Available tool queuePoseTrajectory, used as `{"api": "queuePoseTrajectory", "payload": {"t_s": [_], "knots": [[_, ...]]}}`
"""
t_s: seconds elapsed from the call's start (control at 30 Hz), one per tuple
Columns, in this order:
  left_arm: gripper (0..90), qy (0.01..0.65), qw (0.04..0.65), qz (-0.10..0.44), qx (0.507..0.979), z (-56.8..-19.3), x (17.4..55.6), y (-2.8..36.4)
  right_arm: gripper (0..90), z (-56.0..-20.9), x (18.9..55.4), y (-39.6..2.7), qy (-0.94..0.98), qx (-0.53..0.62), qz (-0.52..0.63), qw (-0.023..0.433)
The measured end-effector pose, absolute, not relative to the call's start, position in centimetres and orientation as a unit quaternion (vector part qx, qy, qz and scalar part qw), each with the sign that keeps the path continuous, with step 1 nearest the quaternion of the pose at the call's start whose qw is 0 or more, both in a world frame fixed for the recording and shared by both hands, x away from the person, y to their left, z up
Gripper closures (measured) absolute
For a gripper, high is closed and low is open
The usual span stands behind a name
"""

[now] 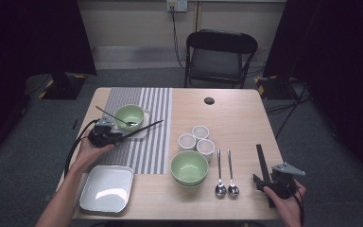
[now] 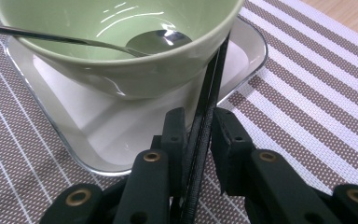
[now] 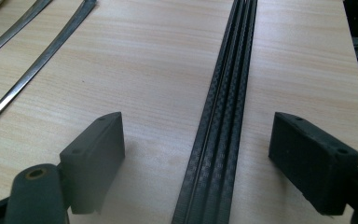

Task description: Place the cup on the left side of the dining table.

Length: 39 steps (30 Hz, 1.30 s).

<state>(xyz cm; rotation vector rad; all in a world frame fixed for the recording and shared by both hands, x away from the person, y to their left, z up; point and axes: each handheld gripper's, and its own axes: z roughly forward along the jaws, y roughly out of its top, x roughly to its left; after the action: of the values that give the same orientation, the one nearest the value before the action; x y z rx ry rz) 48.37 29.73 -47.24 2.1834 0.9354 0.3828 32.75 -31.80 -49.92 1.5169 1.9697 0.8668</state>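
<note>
While the left gripper [image 1: 105,135] sits over the brown-and-white striped woven placemat [image 1: 139,142], its jaws are clamped on a pair of thin black chopsticks [image 1: 142,128], which run from the jaws toward two o'clock and rest against the side of a pale green ceramic bowl [image 1: 129,115]. That bowl stands in a shallow square glass dish [image 2: 247,51] at the mat's far end, with a long metal spoon [image 2: 154,41] lying inside it, its handle reaching toward ten o'clock. On the bare wooden table [image 1: 236,118], the right gripper [image 1: 274,182] waits near the five o'clock corner, its jaws standing well apart on either side of a second pair of black chopsticks [image 3: 223,112] that lies flat, pointing to twelve o'clock, touching neither pad. Just to the left of that gripper lie two more steel spoons [image 1: 226,175], side by side.
</note>
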Motion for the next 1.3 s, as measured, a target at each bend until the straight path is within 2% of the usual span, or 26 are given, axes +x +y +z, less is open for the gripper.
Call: {"api": "queuePoseTrajectory", "payload": {"t_s": [0.23,0.3,1.3], "knots": [[74.4,0.364,0.364,0.146,0.845,-47.2,48.6,29.9,17.5,-49.9,32.7,-31.8,0.724,0.558,0.318,0.252],[70.8,0.366,0.361,0.153,0.844,-47.1,48.6,29.9,17.5,-49.9,32.7,-31.8,0.724,0.558,0.319,0.252],[73.4,0.382,0.367,0.147,0.835,-47.2,49.0,31.1,17.4,-49.9,32.7,-31.8,0.725,0.556,0.319,0.252]]}}
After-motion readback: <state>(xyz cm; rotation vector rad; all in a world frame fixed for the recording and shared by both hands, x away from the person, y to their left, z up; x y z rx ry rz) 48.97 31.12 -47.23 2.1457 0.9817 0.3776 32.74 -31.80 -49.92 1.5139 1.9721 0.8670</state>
